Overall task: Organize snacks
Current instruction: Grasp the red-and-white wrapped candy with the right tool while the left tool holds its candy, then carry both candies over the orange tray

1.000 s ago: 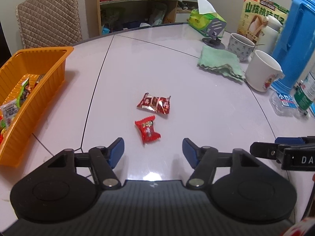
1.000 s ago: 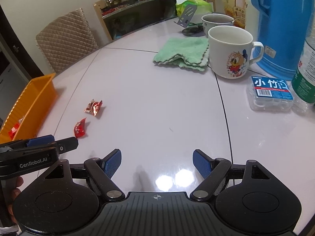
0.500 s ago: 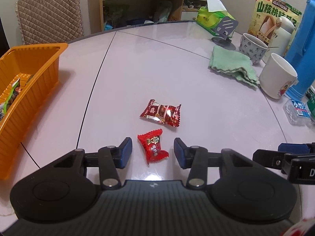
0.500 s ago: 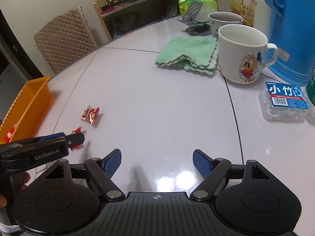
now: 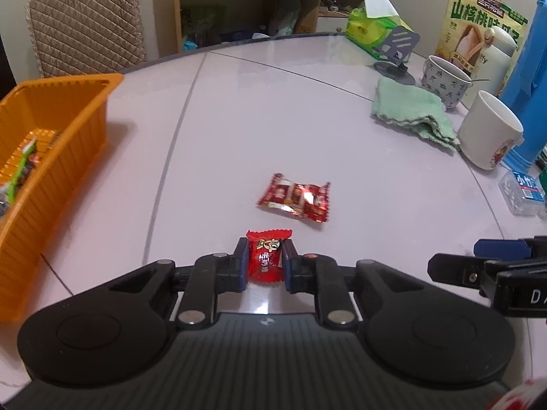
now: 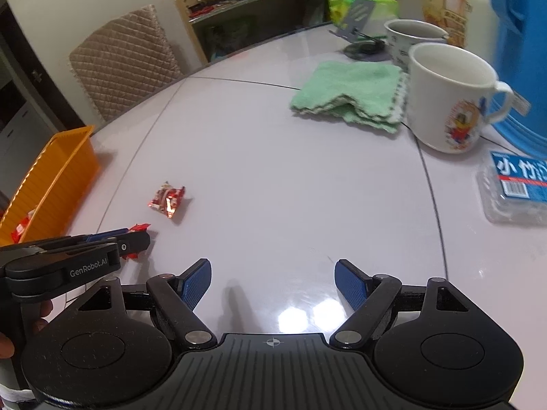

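Near edge of the table (image 5: pixel 259 109): we see our left gripper (image 5: pixel 265 262) low over the white surface, with the small red candy (image 5: pixel 266 256) between its blue pads.
Left gripper: closed onto the red candy; both pads press the wrapper's sides, and the crimped top edge sticks out past the fingertips.
Right gripper (image 6: pixel 272 285): jaws spread wide, nothing between them, only bare table and its glare below.
Second snack: we see a red foil snack packet (image 5: pixel 295 199) lying flat on the table just beyond the held candy, apart from it.
Orange basket (image 5: pixel 68 130): at our left on the table, well apart from both red snacks; we make out a few wrapped snacks (image 5: pixel 20 167) inside.
Right wrist view: our left gripper (image 6: pixel 136 239) shows at the lower left, the red wrapper peeking out at its tip, with the foil packet (image 6: pixel 167 200) just beyond it and the basket (image 6: pixel 58 171) farther left.
Far right side: we see a folded green cloth (image 5: pixel 412 112), a white cartoon mug (image 6: pixel 448 97), a blue thermos (image 5: pixel 528 78) and a clear plastic box with a blue label (image 6: pixel 516 188).
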The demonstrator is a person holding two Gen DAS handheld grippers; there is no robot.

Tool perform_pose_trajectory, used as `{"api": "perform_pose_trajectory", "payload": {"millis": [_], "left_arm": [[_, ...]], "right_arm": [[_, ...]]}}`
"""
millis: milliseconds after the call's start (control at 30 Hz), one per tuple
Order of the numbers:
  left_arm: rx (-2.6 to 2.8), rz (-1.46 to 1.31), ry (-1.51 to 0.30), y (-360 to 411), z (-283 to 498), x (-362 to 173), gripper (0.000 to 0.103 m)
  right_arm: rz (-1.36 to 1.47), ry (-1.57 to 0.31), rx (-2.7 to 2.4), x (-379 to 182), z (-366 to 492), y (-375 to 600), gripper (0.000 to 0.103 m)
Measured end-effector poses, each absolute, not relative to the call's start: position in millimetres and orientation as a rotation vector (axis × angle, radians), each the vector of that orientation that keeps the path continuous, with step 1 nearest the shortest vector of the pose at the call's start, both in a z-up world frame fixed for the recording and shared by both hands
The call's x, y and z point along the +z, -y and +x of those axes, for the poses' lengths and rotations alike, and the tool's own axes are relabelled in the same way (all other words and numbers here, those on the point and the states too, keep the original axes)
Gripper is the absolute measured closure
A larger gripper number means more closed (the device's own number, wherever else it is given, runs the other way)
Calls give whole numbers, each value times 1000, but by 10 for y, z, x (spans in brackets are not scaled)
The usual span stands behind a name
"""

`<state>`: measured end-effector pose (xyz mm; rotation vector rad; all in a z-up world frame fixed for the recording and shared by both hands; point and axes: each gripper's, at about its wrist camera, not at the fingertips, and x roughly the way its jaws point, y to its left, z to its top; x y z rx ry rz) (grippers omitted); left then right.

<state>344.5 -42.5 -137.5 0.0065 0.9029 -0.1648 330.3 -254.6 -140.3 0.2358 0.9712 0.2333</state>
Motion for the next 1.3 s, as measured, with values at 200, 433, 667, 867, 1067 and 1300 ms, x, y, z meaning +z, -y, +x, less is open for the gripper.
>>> {"api": "perform_pose_trajectory", "payload": {"millis": [200,433,667,867,1067,1300], "left_arm": [[-95,-1,-893,162,3452,-1305,86],[-15,-31,-895,-152,3424,-1259,86],[16,-47,-906,-323,3363,-1277,86],[27,-57,-904,-398,3363,-1274,86],[34,-70,-900,-455,3367,-1272,86],[37,-76,-901,-476,3349,-1272,86]], "right_arm": [[170,-931,342,-1356,3433,2295,24],[42,-835,519,-1279,3690,1934,43],[-69,-824,641,-1372,3984,1604,49],[-160,-862,683,-1546,4111,1438,55],[-228,-881,688,-1643,4132,1376,61],[-268,-873,674,-1668,4100,1363,76]]}}
